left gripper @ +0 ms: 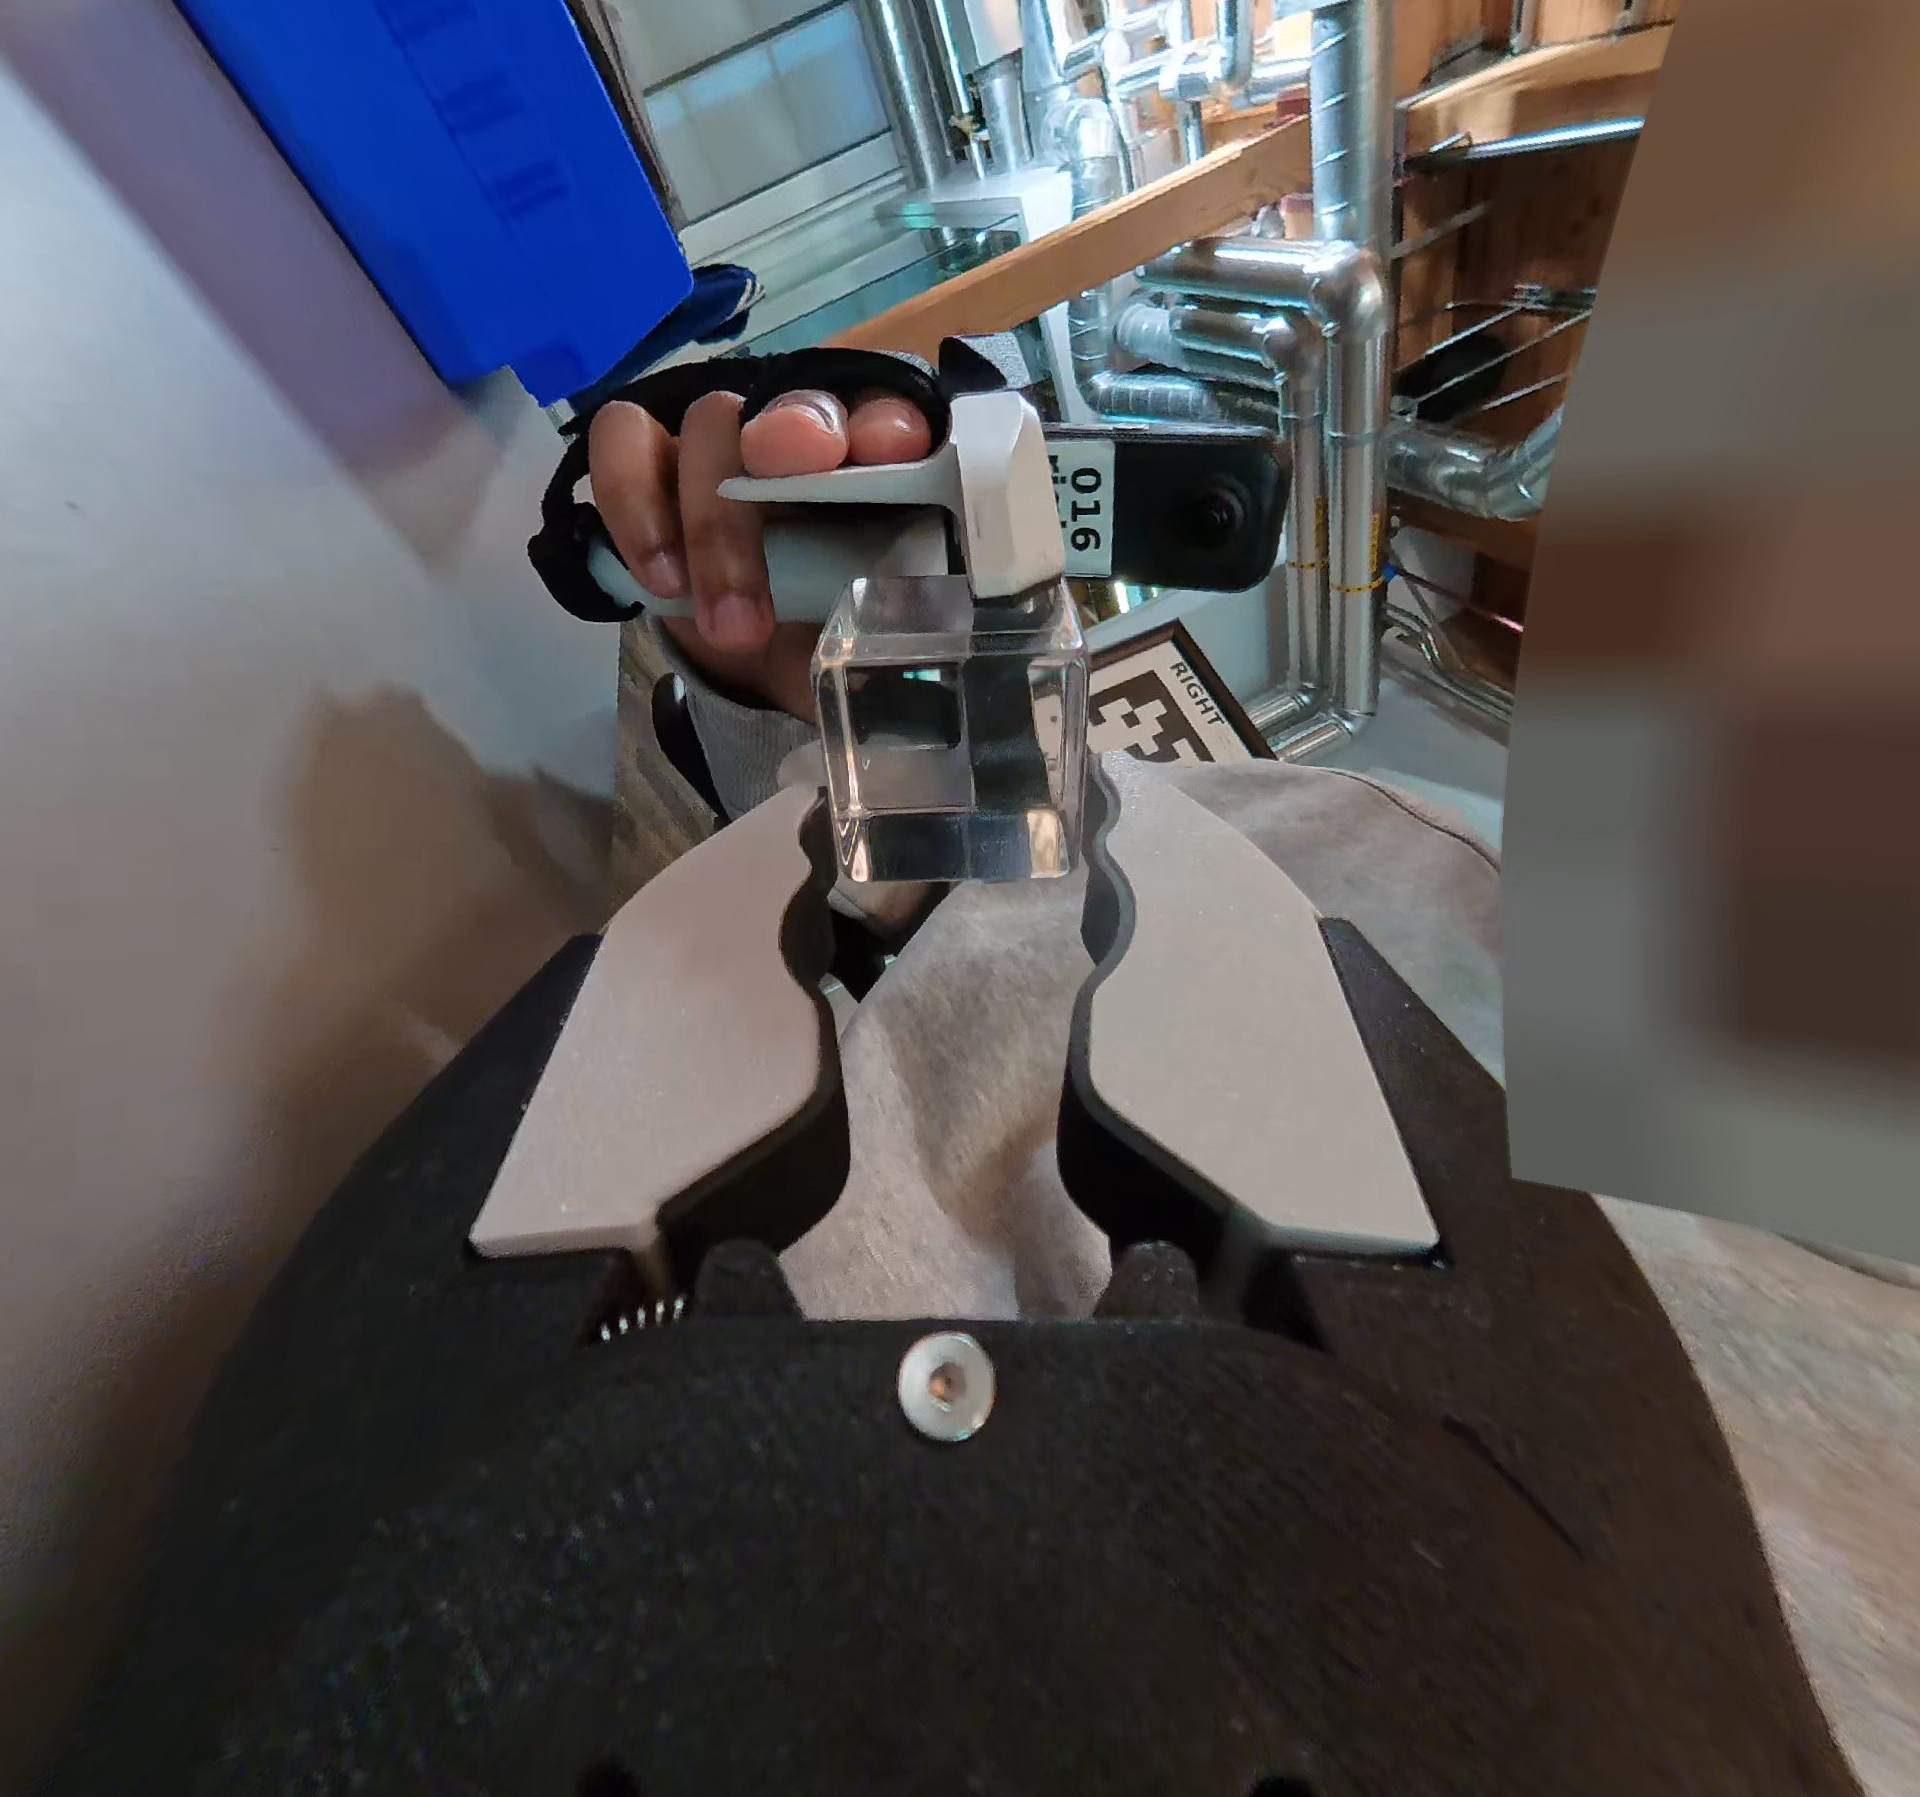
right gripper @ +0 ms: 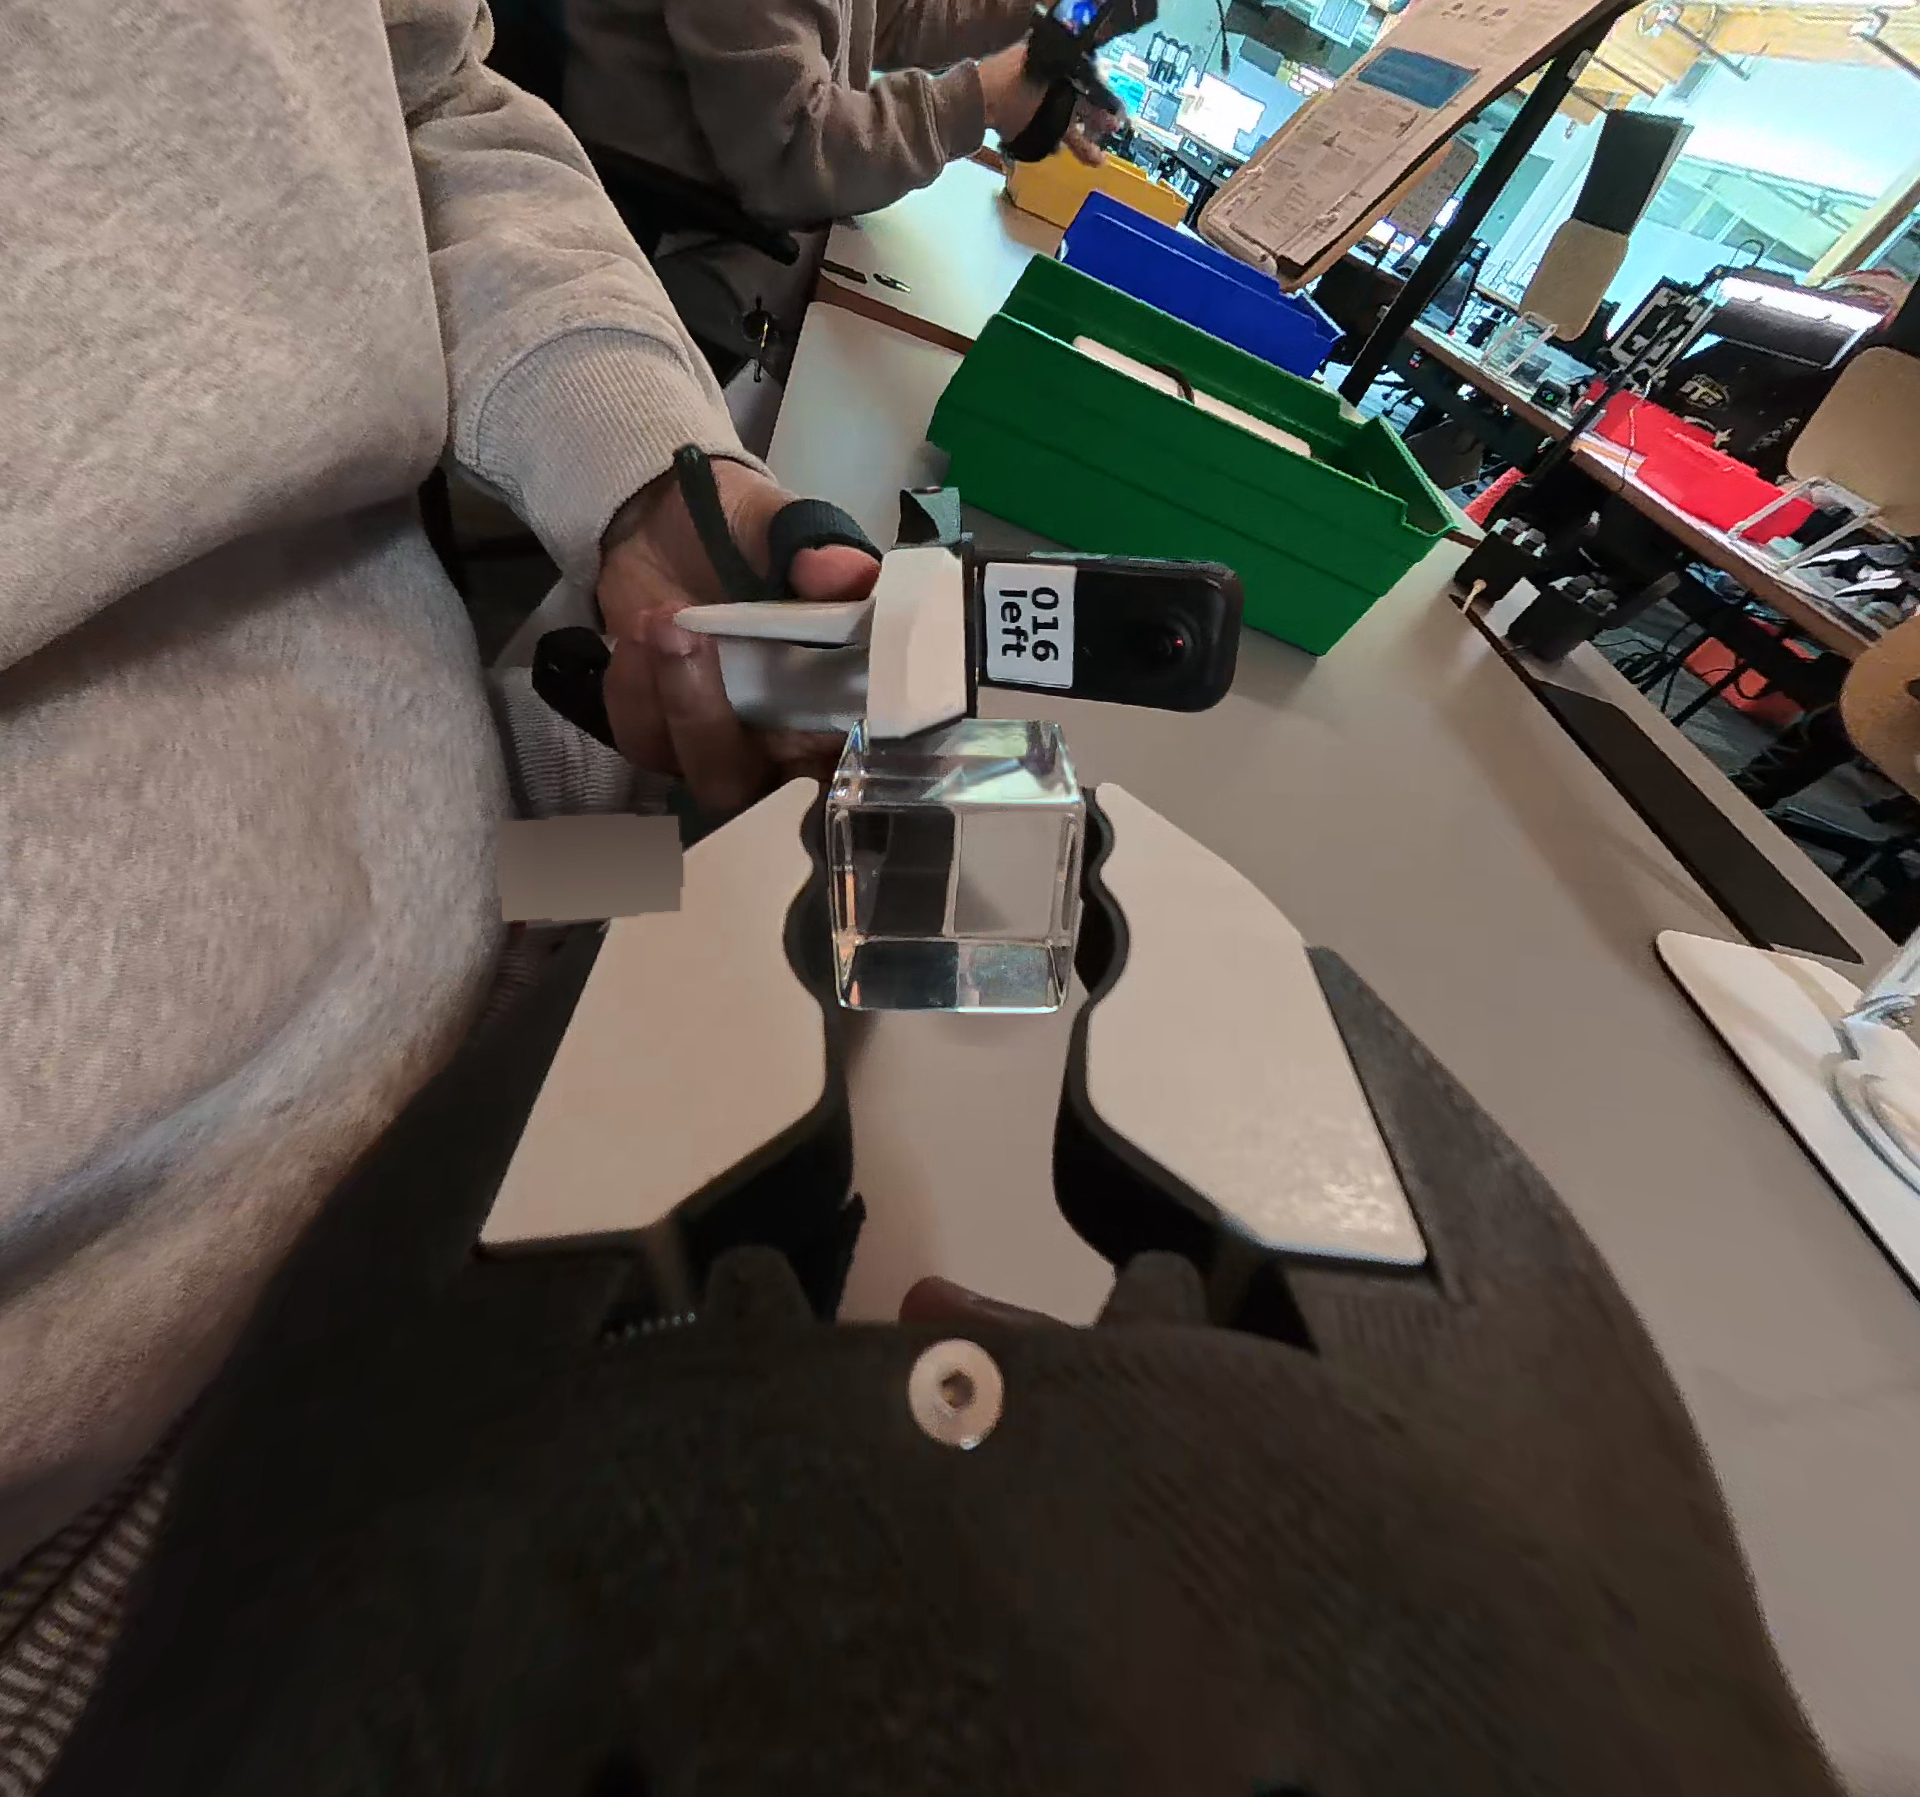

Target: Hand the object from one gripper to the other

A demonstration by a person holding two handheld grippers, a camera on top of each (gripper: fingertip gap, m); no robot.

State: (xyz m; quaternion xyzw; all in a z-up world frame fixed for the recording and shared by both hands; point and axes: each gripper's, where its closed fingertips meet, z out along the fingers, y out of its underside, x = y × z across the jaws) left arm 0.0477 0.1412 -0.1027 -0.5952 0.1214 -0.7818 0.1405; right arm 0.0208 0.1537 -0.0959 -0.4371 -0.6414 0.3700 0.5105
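Observation:
A clear acrylic cube (left gripper: 951, 771) sits between the fingertips of my left gripper (left gripper: 951, 802), and both pale fingers (left gripper: 769, 874) press its sides. In the right wrist view the same cube (right gripper: 956, 895) sits between the fingertips of my right gripper (right gripper: 951, 812), which also closes against its sides. Each gripper faces the other, turned a quarter turn. The right gripper's body (left gripper: 997, 511) shows just beyond the cube, held by a hand. The left gripper's body (right gripper: 925, 646) shows the same way. The cube is held in the air above the table (right gripper: 1351, 864).
A green bin (right gripper: 1174, 459), a blue bin (right gripper: 1184, 282) and a yellow bin (right gripper: 1081, 184) stand on the table's far side. A white mat (right gripper: 1766, 1030) with a glass item lies at the right. Another person (right gripper: 727, 33) sits behind. A blue bin (left gripper: 416, 116) is close at the left.

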